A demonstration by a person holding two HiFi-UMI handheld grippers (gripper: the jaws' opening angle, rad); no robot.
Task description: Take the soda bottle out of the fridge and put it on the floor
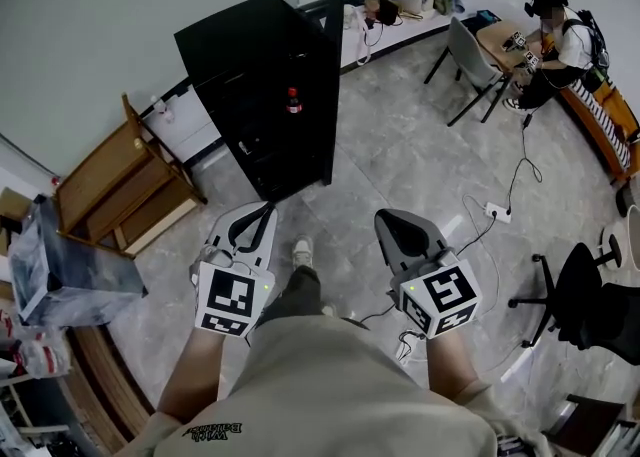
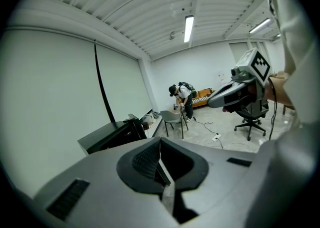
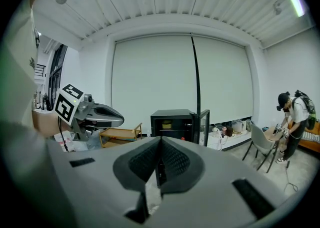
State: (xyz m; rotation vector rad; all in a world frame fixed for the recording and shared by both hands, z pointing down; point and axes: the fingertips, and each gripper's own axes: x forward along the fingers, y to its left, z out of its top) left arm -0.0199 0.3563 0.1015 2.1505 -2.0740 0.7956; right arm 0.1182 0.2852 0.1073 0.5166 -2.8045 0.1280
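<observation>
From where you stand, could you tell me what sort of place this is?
Likely an office workroom: a black wheeled office chair, a white power strip and a black mini fridge.

Bare floor up to the open fridge, its door at right, wooden shelf left.

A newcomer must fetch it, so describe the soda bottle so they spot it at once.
Find the black fridge by the white wall, its door swung open. The soda bottle stands upright at the open front, beside the door: small, dark, red-labelled, the only red thing there.
</observation>
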